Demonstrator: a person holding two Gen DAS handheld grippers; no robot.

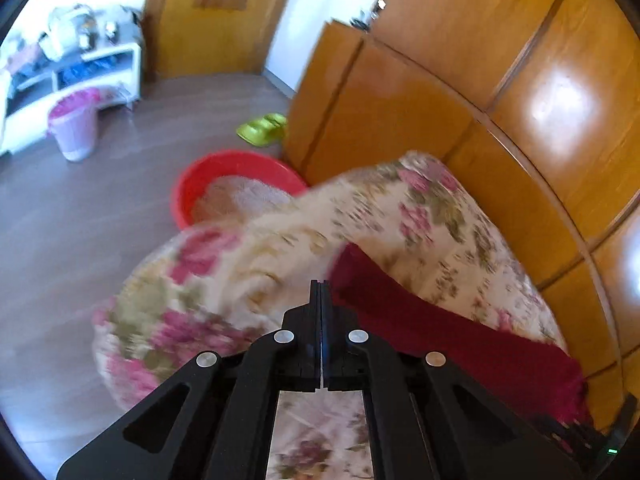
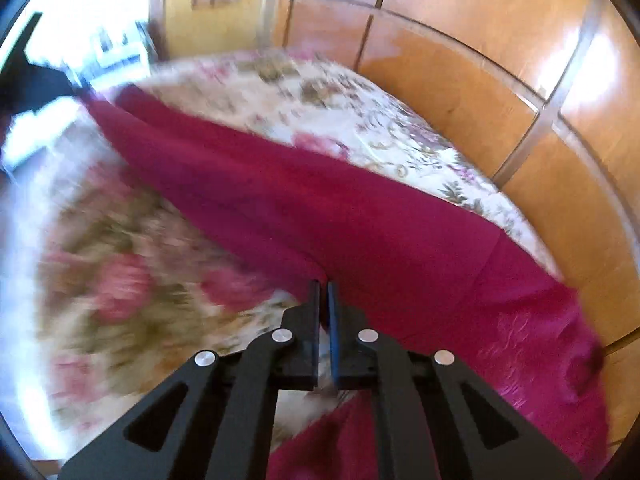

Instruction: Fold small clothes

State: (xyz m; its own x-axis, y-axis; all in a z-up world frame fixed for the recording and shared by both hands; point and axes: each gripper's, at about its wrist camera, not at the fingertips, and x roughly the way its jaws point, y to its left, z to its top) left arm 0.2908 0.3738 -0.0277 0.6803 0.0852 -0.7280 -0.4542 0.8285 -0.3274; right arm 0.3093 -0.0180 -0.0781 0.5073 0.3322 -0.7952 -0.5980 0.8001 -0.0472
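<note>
Progress early: dark red garment (image 2: 320, 208) lies spread, unfolded, across floral bedspread (image 1: 248, 264) w/ no fold visible; left hand-held gripper (image 1: 321, 286) pressed together at its corner, right hand-held gripper (image 2: 323, 286) pinching its edge; all folds remain.

Floral bedcover (image 2: 120, 280): smeared by motion blur at left, pattern unreadable. Dark red garment (image 2: 320, 208): cut off at the lower edge, full shape not shown. Shelf clutter (image 1: 76, 32): blurred, items not identifiable. Basin (image 1: 192, 184): partly hidden by the bedcover.
</note>
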